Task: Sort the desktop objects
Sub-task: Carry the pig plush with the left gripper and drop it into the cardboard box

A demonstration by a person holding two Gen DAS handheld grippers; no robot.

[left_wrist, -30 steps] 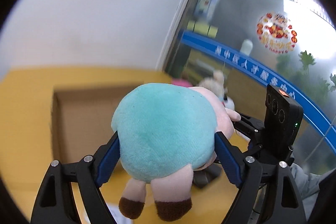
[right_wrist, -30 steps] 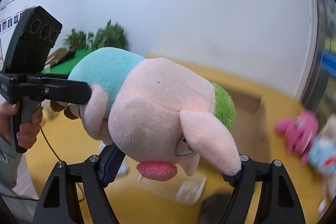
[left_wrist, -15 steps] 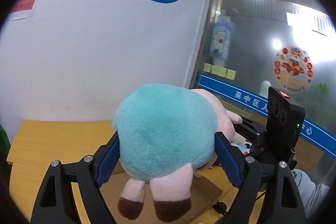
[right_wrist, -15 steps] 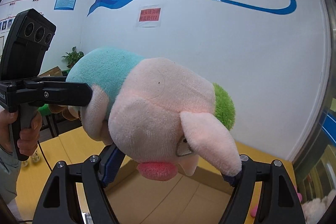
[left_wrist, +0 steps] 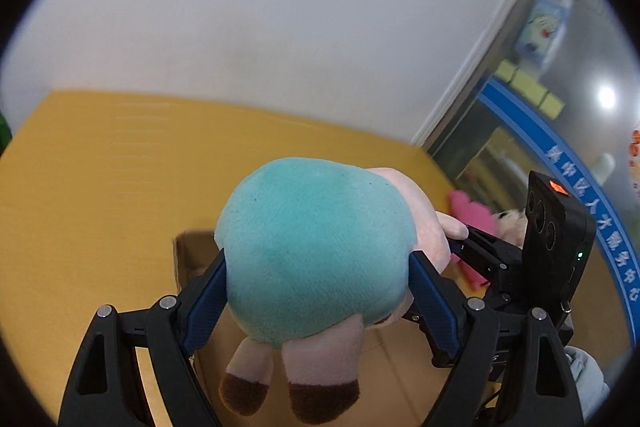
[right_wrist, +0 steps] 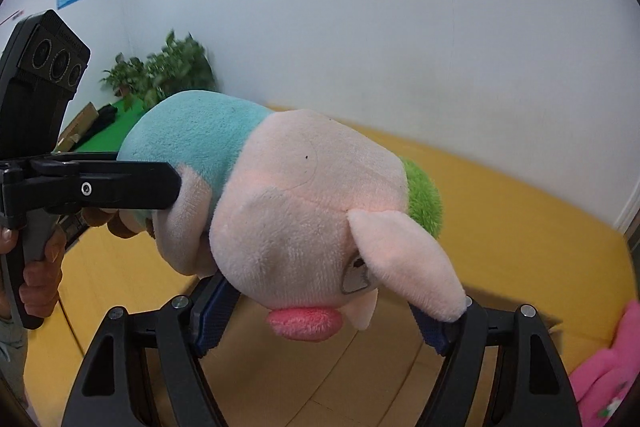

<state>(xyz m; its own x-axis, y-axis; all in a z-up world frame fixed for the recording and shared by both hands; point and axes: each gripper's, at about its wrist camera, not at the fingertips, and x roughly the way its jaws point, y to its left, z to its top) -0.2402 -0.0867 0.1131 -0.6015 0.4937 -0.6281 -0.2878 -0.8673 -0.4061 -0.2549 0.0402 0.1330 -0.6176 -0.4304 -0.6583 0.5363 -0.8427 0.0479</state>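
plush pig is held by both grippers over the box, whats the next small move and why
Probably lower it a little toward the cardboard box. The plush pig is clamped at its teal body by the left gripper and at its head by the right gripper, and hangs above the box opening, so bringing it down before releasing seems safest.

Both wrist cams close-up, crossing views, share plush pig (left_wrist: 316,247).
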